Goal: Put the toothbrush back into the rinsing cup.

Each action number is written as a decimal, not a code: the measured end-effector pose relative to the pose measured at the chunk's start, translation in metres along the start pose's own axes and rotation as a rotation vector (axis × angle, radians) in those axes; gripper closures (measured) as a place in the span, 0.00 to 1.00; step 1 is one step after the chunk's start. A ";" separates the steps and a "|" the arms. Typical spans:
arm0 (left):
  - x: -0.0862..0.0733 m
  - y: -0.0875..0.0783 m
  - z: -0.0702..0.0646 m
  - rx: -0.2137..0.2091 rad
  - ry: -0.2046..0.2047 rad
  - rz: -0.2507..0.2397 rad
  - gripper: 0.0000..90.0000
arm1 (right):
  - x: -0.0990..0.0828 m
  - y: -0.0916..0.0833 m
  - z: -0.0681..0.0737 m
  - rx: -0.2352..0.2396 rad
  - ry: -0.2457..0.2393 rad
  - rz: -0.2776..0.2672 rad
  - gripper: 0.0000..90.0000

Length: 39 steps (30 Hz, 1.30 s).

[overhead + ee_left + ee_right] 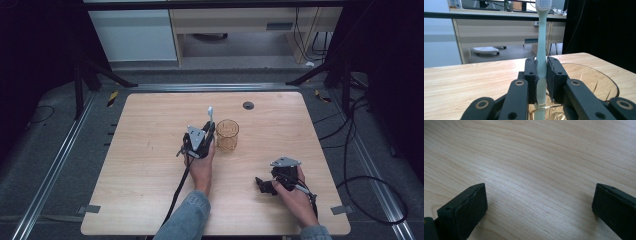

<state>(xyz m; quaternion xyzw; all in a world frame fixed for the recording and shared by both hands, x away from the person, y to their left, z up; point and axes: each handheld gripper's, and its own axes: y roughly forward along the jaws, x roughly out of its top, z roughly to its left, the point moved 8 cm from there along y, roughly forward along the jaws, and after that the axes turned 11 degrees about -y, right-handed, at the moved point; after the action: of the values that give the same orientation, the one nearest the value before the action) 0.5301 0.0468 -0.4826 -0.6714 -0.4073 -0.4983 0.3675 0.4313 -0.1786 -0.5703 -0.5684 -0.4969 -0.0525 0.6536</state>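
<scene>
A pale blue-green toothbrush [541, 45] stands upright, white bristles on top, clamped between the pads of my left gripper [541, 77]. In the high view the left gripper [209, 131] sits mid-table just left of an amber glass cup [227, 135], and the toothbrush [210, 113] rises above it. The cup's rim [589, 80] lies right behind and below the jaws in the left gripper view. My right gripper [260, 184] rests low near the table's front right, jaws wide apart over bare wood [536, 170], nothing between them.
The wooden table [150, 165] has a small dark round grommet [248, 105] near its far edge. Black cables [350, 150] trail along the floor at the right. Desks and cabinets stand beyond the table.
</scene>
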 end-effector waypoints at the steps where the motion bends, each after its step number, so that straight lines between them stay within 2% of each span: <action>1: -0.001 0.000 0.000 -0.001 0.001 0.000 0.87 | 0.000 0.000 0.000 0.000 0.000 0.000 0.00; 25: -0.006 -0.001 0.001 0.005 -0.005 0.017 0.86 | 0.000 0.000 0.000 0.000 0.000 0.000 0.00; 33: -0.001 -0.005 0.001 0.007 -0.015 0.008 0.78 | 0.000 0.000 0.000 -0.001 -0.002 -0.001 0.00; 39: 0.003 -0.009 0.000 -0.008 -0.014 0.032 0.72 | 0.000 0.000 0.000 0.000 0.001 0.000 0.00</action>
<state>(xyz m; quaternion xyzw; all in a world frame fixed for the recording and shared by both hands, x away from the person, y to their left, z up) 0.5221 0.0515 -0.4792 -0.6826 -0.3971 -0.4895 0.3699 0.4313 -0.1785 -0.5703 -0.5683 -0.4967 -0.0525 0.6539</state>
